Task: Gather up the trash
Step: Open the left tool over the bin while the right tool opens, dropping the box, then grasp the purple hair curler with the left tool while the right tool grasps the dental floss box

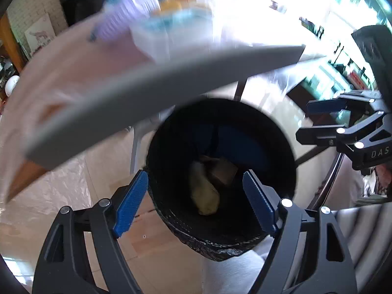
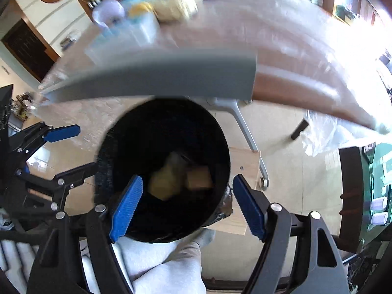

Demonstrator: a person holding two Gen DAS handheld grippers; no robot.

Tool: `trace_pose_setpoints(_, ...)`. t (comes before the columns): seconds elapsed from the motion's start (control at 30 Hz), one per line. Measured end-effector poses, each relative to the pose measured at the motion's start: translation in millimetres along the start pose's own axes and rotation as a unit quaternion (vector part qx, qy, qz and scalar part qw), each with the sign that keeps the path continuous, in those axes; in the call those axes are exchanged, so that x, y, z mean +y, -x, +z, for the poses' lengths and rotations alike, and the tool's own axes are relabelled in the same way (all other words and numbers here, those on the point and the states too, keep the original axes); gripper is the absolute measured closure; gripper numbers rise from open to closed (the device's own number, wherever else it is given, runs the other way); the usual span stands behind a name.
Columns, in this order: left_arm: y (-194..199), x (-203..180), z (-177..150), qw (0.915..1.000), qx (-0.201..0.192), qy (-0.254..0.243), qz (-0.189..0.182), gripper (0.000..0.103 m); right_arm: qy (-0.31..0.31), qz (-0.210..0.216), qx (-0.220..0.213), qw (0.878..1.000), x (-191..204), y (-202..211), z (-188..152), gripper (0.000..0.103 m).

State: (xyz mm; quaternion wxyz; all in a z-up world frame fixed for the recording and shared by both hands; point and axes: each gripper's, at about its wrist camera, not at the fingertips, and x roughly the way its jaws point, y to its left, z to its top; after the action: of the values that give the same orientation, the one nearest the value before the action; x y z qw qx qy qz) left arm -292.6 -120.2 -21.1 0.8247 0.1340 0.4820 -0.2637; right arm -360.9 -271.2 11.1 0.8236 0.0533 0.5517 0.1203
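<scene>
A round black bin (image 1: 169,147) with a black liner stands on the floor just below the table edge. At its bottom lie a crumpled yellowish piece of trash (image 1: 204,196) and a brown cardboard-like piece (image 1: 224,171). My left gripper (image 1: 196,203) hangs over the bin mouth, open, with nothing between its blue pads (image 1: 132,203). The right gripper (image 1: 305,120) shows at the right, also open. In the right wrist view the bin (image 2: 147,127) holds the same yellowish trash (image 2: 160,182) and brown piece (image 2: 198,177). The right gripper (image 2: 187,205) is open and empty above it, and the left gripper (image 2: 83,148) stands at the left.
A grey-edged table (image 1: 147,90) covered in clear plastic overhangs the bin's far side, with blurred containers (image 2: 137,24) on top. A grey table leg (image 2: 245,129) on a caster and a wooden board (image 2: 247,169) are on the floor. A person's grey trouser leg (image 2: 169,264) is near the bin.
</scene>
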Motion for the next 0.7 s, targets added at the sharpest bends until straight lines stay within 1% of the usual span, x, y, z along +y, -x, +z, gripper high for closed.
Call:
trace_pose_setpoints(0.07,27,5,7,0.9993,-0.035,0.007,-0.014,0.021,0.015,0.008,-0.034,0.999,9,25,5,0.026)
trace_pose_setpoints(0.1,39,8,10,0.9983,-0.053,0.011,-0.020,0.016,0.023,0.011,-0.050,0.998,13,35,9,0.023)
trace_pose_setpoints(0.13,56,14,16,0.9960,-0.082,0.019,-0.028,0.011,0.031,0.011,-0.067,0.997,19,44,15,0.021)
trace_pose_setpoints(0.17,69,21,22,0.9933,-0.108,0.028,-0.032,0.003,0.036,0.010,-0.080,0.996,22,50,18,0.017)
trace_pose_setpoints(0.2,82,31,30,0.9894,-0.136,0.041,-0.032,0.002,0.045,0.010,-0.097,0.994,29,56,26,0.015)
trace_pose_setpoints(0.23,88,41,38,0.9872,-0.148,0.052,-0.031,0.002,0.050,0.011,-0.106,0.993,32,58,32,0.014)
trace_pose_setpoints(0.3,88,62,57,0.9843,-0.157,0.071,-0.037,0.002,0.061,0.010,-0.126,0.990,45,58,49,0.009)
trace_pose_setpoints(0.4,77,86,80,0.9824,-0.155,0.092,-0.049,0.002,0.077,-0.005,-0.138,0.987,62,45,75,0.008)
trace_pose_setpoints(0.47,60,103,95,0.9828,-0.136,0.107,-0.063,0.002,0.087,-0.018,-0.139,0.986,74,33,86,0.008)
trace_pose_setpoints(0.53,45,114,106,0.9827,-0.119,0.112,-0.087,0.002,0.093,-0.030,-0.135,0.986,78,18,98,0.008)
trace_pose_setpoints(0.6,29,121,115,0.9837,-0.103,0.111,-0.097,0.002,0.090,-0.032,-0.125,0.988,76,9,104,0.008)
trace_pose_setpoints(0.7,12,123,121,0.9852,-0.084,0.102,-0.110,0.002,0.079,-0.031,-0.118,0.989,76,-4,109,0.008)
